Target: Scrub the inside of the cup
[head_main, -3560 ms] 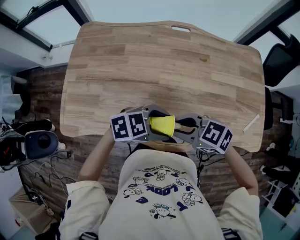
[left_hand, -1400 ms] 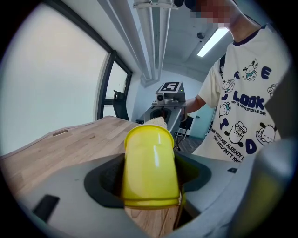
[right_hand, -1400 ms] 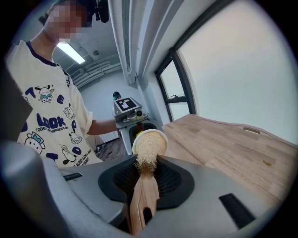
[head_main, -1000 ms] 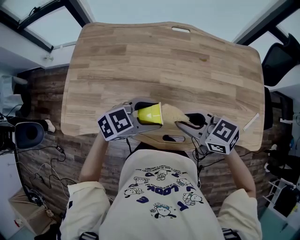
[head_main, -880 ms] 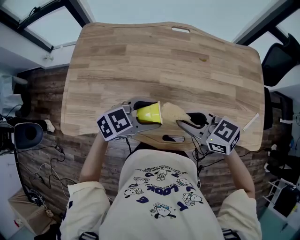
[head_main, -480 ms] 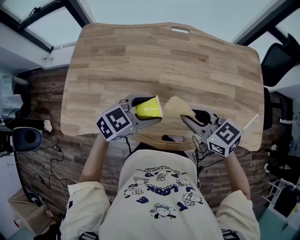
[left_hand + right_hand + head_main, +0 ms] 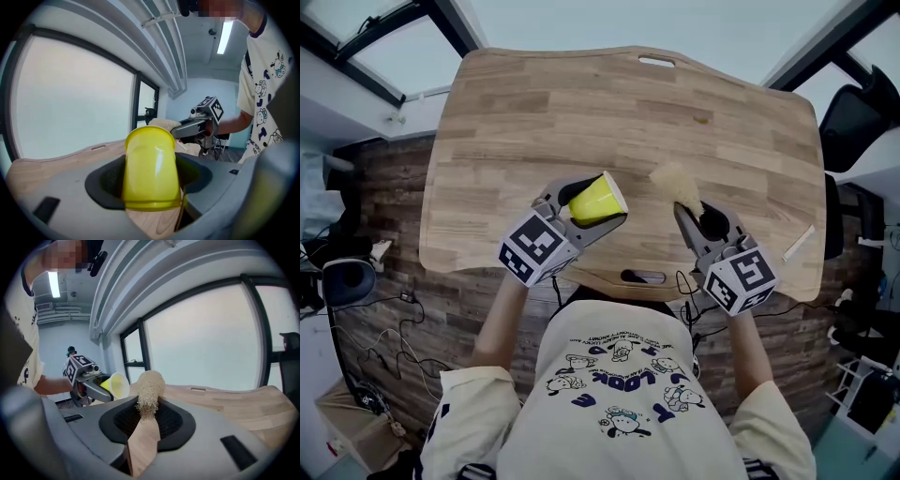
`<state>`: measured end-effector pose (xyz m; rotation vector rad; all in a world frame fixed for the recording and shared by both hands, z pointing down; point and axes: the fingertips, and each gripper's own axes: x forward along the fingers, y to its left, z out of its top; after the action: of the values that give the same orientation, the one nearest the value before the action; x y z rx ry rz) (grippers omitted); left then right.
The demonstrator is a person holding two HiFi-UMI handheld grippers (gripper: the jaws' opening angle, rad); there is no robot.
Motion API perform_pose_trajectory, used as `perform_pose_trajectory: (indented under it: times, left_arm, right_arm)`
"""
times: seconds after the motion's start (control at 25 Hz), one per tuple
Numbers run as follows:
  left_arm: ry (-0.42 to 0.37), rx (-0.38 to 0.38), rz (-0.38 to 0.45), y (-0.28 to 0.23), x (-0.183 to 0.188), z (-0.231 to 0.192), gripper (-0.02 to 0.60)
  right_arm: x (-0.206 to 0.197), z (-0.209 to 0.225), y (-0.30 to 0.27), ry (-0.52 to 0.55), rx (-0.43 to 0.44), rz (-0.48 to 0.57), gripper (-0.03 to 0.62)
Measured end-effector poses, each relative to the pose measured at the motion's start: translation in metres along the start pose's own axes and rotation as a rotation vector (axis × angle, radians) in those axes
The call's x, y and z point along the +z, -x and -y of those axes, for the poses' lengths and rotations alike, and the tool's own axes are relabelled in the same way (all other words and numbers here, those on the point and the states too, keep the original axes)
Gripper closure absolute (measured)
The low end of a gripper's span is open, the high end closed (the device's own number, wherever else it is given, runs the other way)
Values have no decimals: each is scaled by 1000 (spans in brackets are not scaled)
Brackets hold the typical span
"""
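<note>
My left gripper [image 7: 587, 210] is shut on a yellow plastic cup [image 7: 595, 198], held tilted above the wooden table [image 7: 581, 103] near its front edge, mouth pointing away to the right. In the left gripper view the cup [image 7: 151, 168] lies between the jaws, its base toward the camera. My right gripper [image 7: 688, 212] is shut on the flat wooden handle [image 7: 143, 441] of a brush with a pale fibrous head [image 7: 673, 182]. The brush head [image 7: 149, 386] is outside the cup, a short way to its right. The cup [image 7: 117, 384] also shows in the right gripper view, mouth facing it.
A pale strip [image 7: 799, 246] lies at the table's right edge. Slots are cut in the tabletop at the far edge [image 7: 656, 62] and the near edge [image 7: 642, 277]. A dark chair [image 7: 862, 122] stands to the right; cables and a round device [image 7: 347, 281] lie on the floor to the left.
The brush head has come out of the cup, and the right gripper has swung to the right and away. The left gripper has turned the cup's mouth further up and away.
</note>
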<state>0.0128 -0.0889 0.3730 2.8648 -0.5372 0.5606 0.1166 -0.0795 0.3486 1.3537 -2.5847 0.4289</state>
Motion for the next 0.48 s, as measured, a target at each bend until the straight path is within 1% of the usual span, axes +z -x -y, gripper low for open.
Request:
perform_pose_trajectory:
  times: [0.08,0.16,0.32,0.48]
  left_arm:
    - [15,42,29,-1,4,-4,255]
    - [34,59,46,-3,6,-6,255]
    - [76,82,75,-6,8,-5,255]
    - [93,135,101,-7,7,-6,255]
  right_arm:
    - [4,7,1,-28,-60,40,510]
    - [4,10,1,-54,-101,68,510]
    - [-4,8,-1,-86,-157,85,510]
    - [-11,7,0,-138,-197,104,510]
